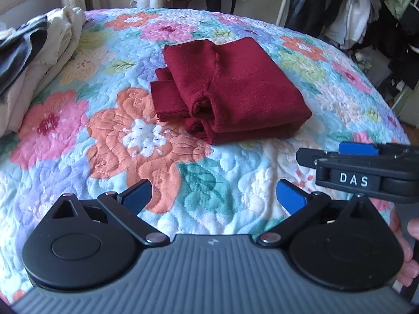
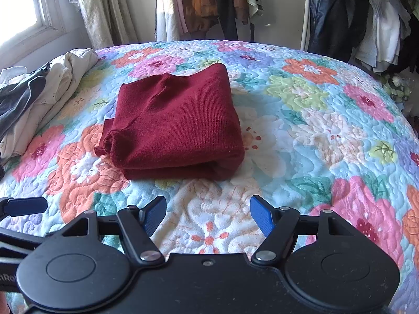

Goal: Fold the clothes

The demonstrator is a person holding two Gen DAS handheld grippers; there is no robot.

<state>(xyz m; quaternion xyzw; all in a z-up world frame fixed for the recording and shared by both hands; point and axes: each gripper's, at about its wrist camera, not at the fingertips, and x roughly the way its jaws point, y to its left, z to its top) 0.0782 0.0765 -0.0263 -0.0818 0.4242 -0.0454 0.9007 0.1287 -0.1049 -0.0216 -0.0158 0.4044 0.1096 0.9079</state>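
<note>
A: Toward the bed's left edge, a rumpled pile of pale and dark clothes (image 2: 36, 99), unfolded by the look of it.
B: Mid-bed, on the floral quilt (image 2: 314, 136)?
A: Maroon sweater (image 2: 175, 128), folded into a compact stack, cuffs tucked at its left side. Looks finished.
B: And nearer the front edge?
A: Left gripper (image 1: 213, 196) spread wide, holding nothing; right gripper (image 2: 208, 216) likewise released, short of the sweater.
B: So one garment done, pile probably left.

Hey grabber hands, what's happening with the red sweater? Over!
Left gripper open, empty. Right gripper open, empty. Dark red knit sweater folded on floral quilt, untouched. Cream and black clothes pile lies beside it, apart.
</note>
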